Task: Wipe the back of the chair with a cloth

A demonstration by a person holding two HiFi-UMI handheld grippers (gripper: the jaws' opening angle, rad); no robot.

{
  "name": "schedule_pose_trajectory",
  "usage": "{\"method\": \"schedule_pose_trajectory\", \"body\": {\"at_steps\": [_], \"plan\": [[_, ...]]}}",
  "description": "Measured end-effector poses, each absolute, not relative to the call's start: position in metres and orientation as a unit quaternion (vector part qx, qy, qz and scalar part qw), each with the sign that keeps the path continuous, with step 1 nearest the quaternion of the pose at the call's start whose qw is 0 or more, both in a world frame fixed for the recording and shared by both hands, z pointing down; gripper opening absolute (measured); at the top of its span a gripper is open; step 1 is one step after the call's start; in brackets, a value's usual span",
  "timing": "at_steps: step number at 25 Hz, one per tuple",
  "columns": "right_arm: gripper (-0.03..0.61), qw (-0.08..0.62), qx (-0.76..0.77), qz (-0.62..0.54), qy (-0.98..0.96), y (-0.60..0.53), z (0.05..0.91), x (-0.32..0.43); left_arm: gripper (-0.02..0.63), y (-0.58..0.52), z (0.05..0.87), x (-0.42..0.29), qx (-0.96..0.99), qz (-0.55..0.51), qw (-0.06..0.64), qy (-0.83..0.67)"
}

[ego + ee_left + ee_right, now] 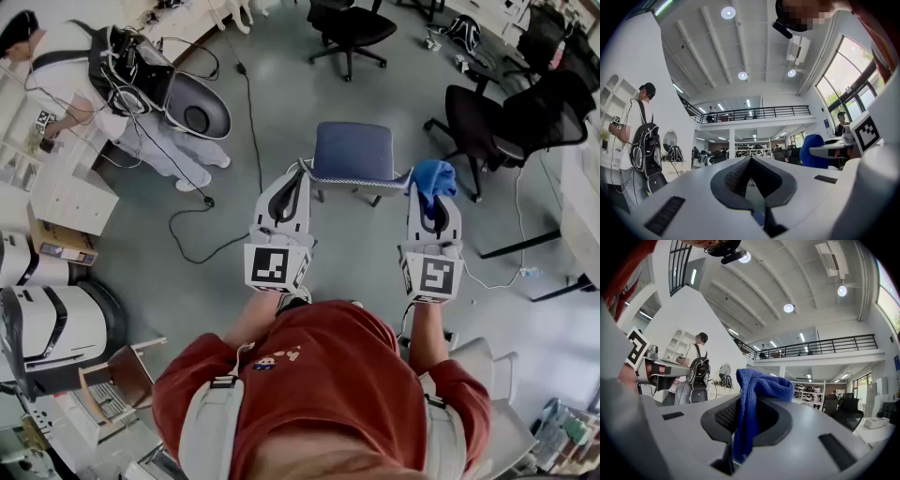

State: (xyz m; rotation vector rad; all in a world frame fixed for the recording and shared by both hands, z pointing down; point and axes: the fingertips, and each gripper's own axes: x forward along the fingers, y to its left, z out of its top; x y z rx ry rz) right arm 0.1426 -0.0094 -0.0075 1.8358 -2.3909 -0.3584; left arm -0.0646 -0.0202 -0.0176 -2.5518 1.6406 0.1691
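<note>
Pre-wipe, we are clamping the cloth [433, 176] in the right gripper [432, 208] (left gripper [291, 183] closed, empty). Next, probably: pressing it to the back of the mid-frame chair [353, 150].

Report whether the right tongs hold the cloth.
Holding it: the right tongs are shut on the blue cloth, which is pinched between the jaws and bunches above them.

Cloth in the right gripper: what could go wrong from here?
1. The cloth is pinched in the right gripper by a narrow fold, the rest bunched loose; it may slip out.
2. The left gripper is shut and empty, so the chair is unbraced and may shift.
3. A cable lying beside the chair could snag a foot.
</note>
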Motion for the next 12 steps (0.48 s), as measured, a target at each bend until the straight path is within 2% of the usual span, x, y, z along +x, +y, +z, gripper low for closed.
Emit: {"method": "schedule_pose_trajectory", "body": {"at_steps": [12], "plan": [[0.052, 0.054, 0.597, -0.12, -0.791, -0.0113, -0.0063, 0.1407, 0.009, -0.0196, -0.0174, -0.0663, -0.838, 0.057, 0.052, 0.541]]}}
